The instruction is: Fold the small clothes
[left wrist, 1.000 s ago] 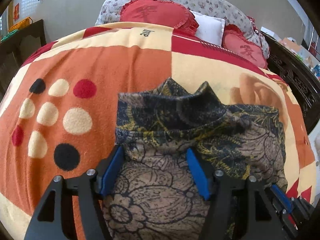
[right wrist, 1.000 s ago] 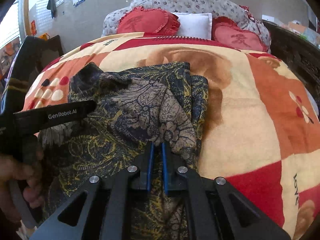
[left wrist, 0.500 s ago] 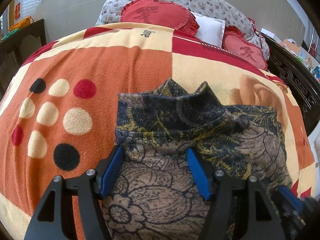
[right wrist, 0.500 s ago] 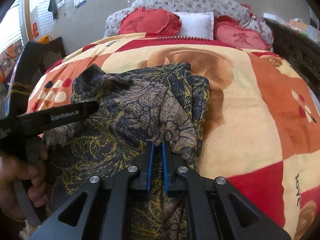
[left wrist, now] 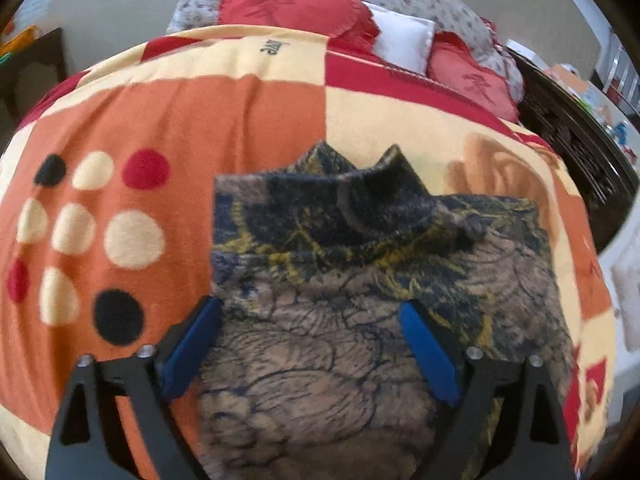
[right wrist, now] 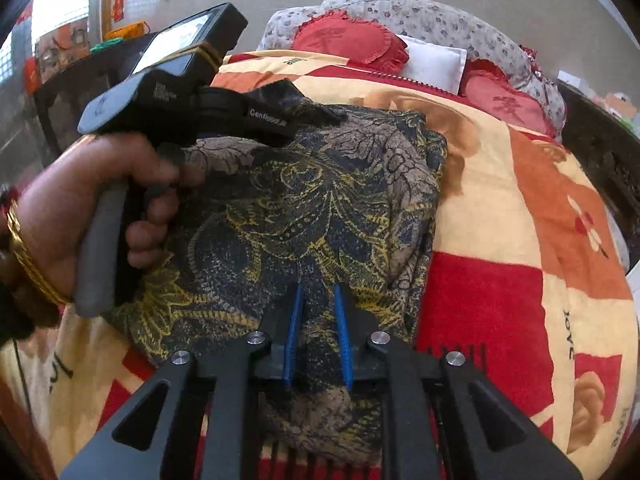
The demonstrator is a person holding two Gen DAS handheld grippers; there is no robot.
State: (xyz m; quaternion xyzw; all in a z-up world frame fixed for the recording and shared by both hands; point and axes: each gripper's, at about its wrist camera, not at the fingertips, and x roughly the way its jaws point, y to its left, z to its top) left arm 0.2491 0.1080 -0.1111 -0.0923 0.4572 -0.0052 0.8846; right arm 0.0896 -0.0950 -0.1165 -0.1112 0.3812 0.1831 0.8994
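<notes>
A dark blue, yellow and tan paisley garment (left wrist: pixel 360 264) lies partly folded on the bed blanket (left wrist: pixel 224 136). It also shows in the right wrist view (right wrist: pixel 320 208). My left gripper (left wrist: pixel 310 312) is open, its blue pads wide apart over the garment's near tan part. My right gripper (right wrist: pixel 318 292) has its pads a small gap apart above the garment's near edge, gripping no cloth. The left gripper's body and the hand holding it (right wrist: pixel 132 184) show at the left of the right wrist view.
Red heart cushions (left wrist: pixel 296 4), a white pillow (left wrist: pixel 404 40) and a floral bolster (right wrist: pixel 440 20) lie at the bed's head. A dark carved wooden bed frame (left wrist: pixel 580 148) runs along the right side. Dark furniture (right wrist: pixel 68 92) stands to the left.
My right gripper has let go of the garment fold and pulled back and up; the fold now lies flatter. My left gripper has risen slightly and stays open.
</notes>
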